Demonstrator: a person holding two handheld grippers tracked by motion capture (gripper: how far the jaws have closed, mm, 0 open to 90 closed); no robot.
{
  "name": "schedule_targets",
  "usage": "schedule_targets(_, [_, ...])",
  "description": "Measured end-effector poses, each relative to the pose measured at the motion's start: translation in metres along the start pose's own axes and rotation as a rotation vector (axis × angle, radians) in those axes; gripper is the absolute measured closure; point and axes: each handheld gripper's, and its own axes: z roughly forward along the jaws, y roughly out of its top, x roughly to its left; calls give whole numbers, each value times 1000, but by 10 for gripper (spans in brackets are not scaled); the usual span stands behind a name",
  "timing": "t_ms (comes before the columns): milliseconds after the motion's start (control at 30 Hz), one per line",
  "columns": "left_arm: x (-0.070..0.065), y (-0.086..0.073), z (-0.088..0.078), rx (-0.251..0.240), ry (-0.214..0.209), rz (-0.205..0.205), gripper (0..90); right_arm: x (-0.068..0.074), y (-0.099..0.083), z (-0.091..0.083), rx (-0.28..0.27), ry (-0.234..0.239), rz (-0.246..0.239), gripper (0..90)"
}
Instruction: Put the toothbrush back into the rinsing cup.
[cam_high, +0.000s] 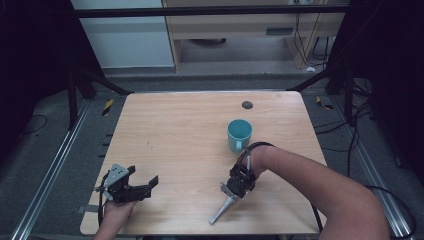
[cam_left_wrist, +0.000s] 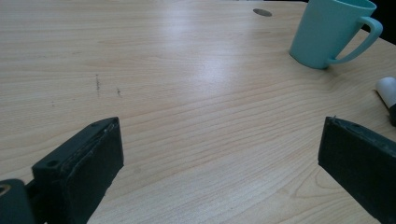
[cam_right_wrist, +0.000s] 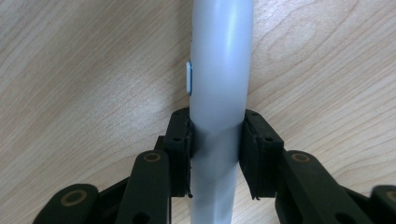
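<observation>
Clamping one grey tube (cam_right_wrist: 219, 70): right gripper (cam_right_wrist: 215, 149) jaws | left gripper (cam_high: 145, 186) jaws apart | one teal mug (cam_high: 239, 135)

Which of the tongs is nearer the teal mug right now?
Right. The right tongs, shut on a grey tube, sit just in front of the teal mug; the left tongs hover open at the table's near-left corner.

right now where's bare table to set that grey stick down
Free: the far-left wooden table beyond the open left gripper, left of the upright teal ceramic mug. Crowded: near right, where the right gripper clamps the pale grey plastic stick.
</observation>
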Motion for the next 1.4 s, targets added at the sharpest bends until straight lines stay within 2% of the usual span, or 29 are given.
schedule_targets(267, [0,0,0,0,1,-1,0,5,0,-2,-8,-13,15,662])
schedule_targets(300, [0,0,0,0,2,-1,0,6,0,-3,-16,-14,36,662])
schedule_targets(433, [0,0,0,1,1,1,0,6,-2,-8,-45,-31,63,662])
schedule_targets(667, [0,0,0,0,3,-1,0,5,-6,-18,-109,-72,159,662])
schedule_targets(767, [0,0,0,0,3,0,0,6,-10,-22,-167,-86,226,662])
schedule_targets(867, [-1,-1,1,4,2,2,0,8,-14,-23,-191,-110,261,662])
schedule_targets(900, [-1,-1,1,4,2,1,0,10,-16,-23,-215,-118,288,662])
schedule_targets(1000, [0,-1,1,4,4,-2,0,12,-20,-23,-239,-134,317,662])
schedule_targets(1100, [0,-1,1,6,4,-1,0,14,-25,-23,-280,-151,377,662])
schedule_targets(1200, [0,-1,1,6,4,-4,0,16,-28,-24,-291,-174,402,662])
schedule_targets(1400, [0,-1,1,4,2,-7,0,19,-36,-27,-370,-215,499,662])
